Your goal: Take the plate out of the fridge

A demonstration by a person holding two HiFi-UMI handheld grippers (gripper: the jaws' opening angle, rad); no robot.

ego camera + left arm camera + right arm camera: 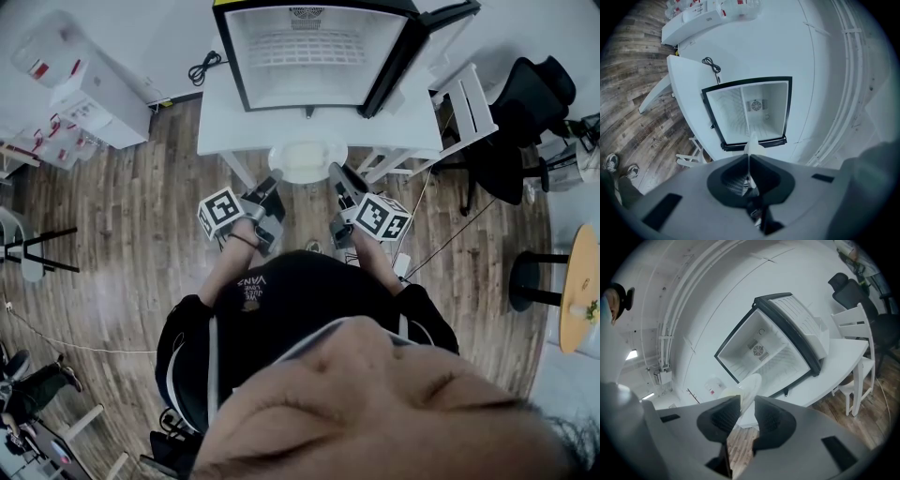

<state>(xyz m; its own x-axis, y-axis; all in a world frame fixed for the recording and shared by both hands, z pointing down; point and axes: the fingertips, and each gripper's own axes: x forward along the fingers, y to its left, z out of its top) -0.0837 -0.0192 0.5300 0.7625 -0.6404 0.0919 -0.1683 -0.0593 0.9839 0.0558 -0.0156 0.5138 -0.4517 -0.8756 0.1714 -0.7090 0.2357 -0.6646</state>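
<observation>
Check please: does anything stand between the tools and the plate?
Nothing visible does. The left tool and the right tool each grip the plate by its rim, on opposite sides, already outside the open fridge.

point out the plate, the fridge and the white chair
plate (307, 161), head view, middle of its top face
fridge (305, 52), head view, its lit interior
white chair (472, 105), head view, its slatted frame
</observation>
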